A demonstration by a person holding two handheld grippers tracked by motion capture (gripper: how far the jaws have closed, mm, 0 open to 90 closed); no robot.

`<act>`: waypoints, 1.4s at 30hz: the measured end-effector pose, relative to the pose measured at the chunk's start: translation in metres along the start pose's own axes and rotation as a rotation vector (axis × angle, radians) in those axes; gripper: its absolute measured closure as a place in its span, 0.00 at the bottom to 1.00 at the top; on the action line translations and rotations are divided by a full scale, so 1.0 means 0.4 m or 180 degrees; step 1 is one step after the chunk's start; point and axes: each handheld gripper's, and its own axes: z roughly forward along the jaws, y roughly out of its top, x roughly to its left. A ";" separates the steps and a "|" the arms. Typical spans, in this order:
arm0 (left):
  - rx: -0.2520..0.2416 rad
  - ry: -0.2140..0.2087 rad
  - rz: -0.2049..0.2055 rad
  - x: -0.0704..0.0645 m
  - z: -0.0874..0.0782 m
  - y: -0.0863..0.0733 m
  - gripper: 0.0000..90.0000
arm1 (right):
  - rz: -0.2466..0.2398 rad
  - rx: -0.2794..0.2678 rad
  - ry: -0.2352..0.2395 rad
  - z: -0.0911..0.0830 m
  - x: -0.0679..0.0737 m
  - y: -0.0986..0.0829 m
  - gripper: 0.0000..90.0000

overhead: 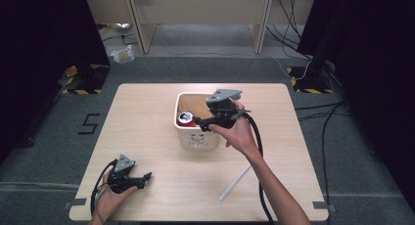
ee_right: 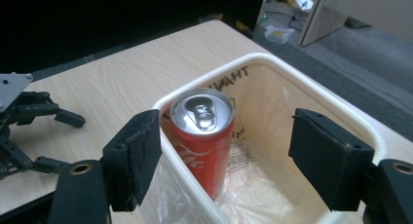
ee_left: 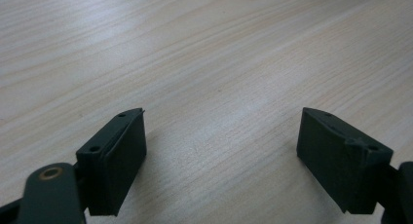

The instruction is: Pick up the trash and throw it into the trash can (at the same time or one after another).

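On the wooden worktop (overhead: pixel 147 137), I am hovering the right hand-held gripper (ee_right: pixel 224 160), jaws apart, around the red can (ee_right: pixel 203 136) standing against the white bin's (ee_right: pixel 336 107) near wall; I am risking tipping it. The left hand-held gripper (ee_left: pixel 221 160) is resting apart near the near-left corner.

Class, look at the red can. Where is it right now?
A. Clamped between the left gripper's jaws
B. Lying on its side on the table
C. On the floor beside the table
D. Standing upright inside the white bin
D: the can stands upright, top up, inside the bin against its near wall, with the open right gripper spread around it and not touching.
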 end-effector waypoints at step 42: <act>-0.0001 0.0005 -0.0004 0.000 0.000 0.000 0.19 | 0.0286 -0.0003 -0.0339 -0.140 -0.018 -0.244 0.30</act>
